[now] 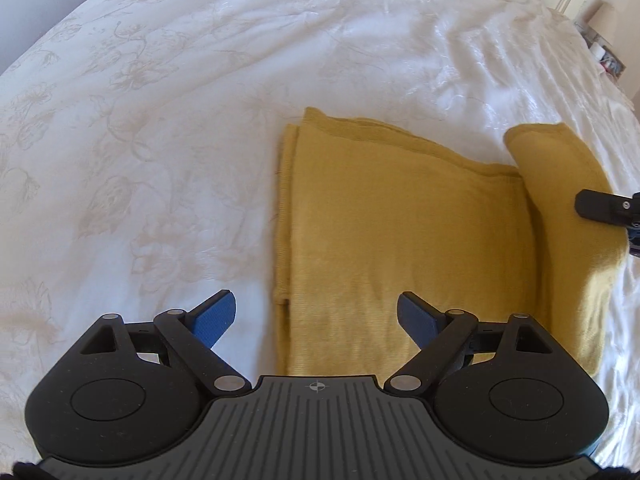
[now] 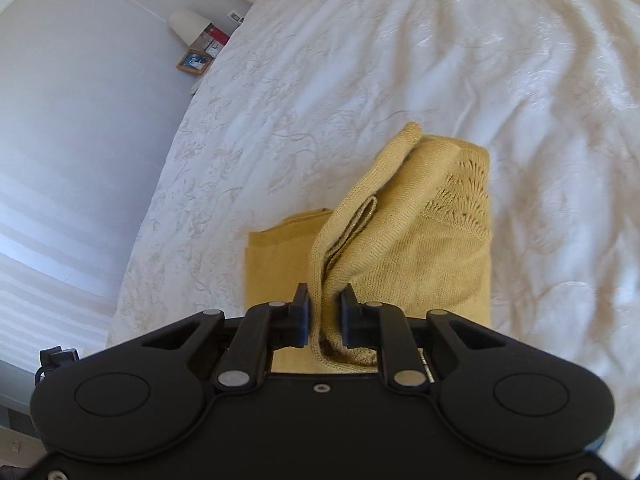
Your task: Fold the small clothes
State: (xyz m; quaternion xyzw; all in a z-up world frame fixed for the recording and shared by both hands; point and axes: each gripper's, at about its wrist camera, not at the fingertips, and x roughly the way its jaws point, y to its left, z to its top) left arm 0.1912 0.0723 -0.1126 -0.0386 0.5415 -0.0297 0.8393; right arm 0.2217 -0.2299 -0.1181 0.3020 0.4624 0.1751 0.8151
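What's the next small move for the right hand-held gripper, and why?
Probably carry the pinched edge leftward across the yellow knit garment and lay it flat. The right hand-held gripper is shut on a lifted flap; the left hand-held gripper is open, holding nothing.

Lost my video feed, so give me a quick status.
Left gripper open, empty, above yellow knit garment. Right gripper shut on its raised flap. Rest lies flat on white bedspread. Nothing in the way.

No readable txt anywhere. Items by the lamp (image 2: pixel 188 24) too small & blurry to make out. No brands or nos.
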